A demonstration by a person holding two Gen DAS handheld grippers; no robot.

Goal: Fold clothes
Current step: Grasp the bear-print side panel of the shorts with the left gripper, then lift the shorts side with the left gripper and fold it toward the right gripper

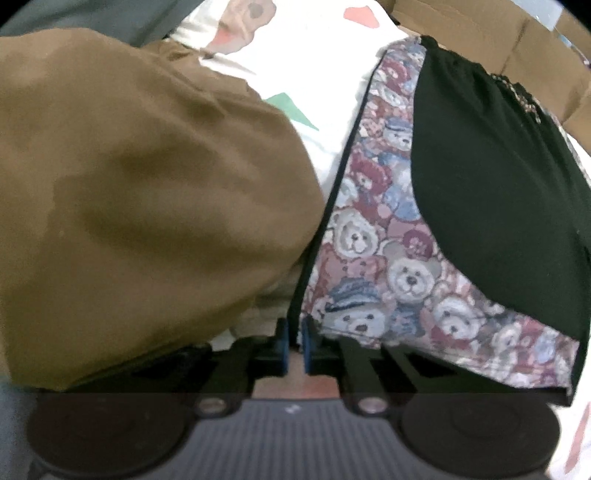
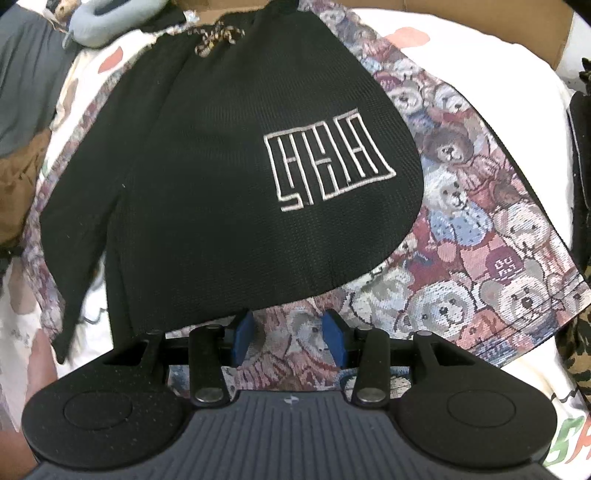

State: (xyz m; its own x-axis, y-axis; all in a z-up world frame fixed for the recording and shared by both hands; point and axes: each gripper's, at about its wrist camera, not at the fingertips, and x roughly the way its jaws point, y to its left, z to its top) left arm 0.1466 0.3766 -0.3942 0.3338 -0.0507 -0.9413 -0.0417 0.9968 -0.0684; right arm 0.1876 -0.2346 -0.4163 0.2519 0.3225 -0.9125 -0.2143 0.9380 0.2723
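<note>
1. On the bed sheet (image 2: pixel 461 55), black shorts (image 2: pixel 207 177) lie across the teddy-bear fabric (image 2: pixel 480 258).
2. Your left gripper (image 1: pixel 294 341) pinches that fabric's black-trimmed edge; your right gripper (image 2: pixel 290 338) hovers with fingers parted.
3. Lifting one-handed may drag the shorts askew.

From your right wrist, the shorts (image 2: pixel 207 177) lie dead ahead at twelve o'clock, on top of the bear-print garment (image 2: pixel 480 236), which spreads out from under them toward three and runs back beneath your right gripper (image 2: pixel 290 338). All of it rests on the printed sheet (image 2: pixel 472 55). A plush toy (image 2: pixel 99 26) sits far off at eleven. From your left wrist, the left gripper (image 1: pixel 294 345) pinches the bear-print garment's edge at six, with a bunched cloth (image 1: pixel 140 206) heaped at nine and cardboard (image 1: pixel 498 33) behind at one.
</note>
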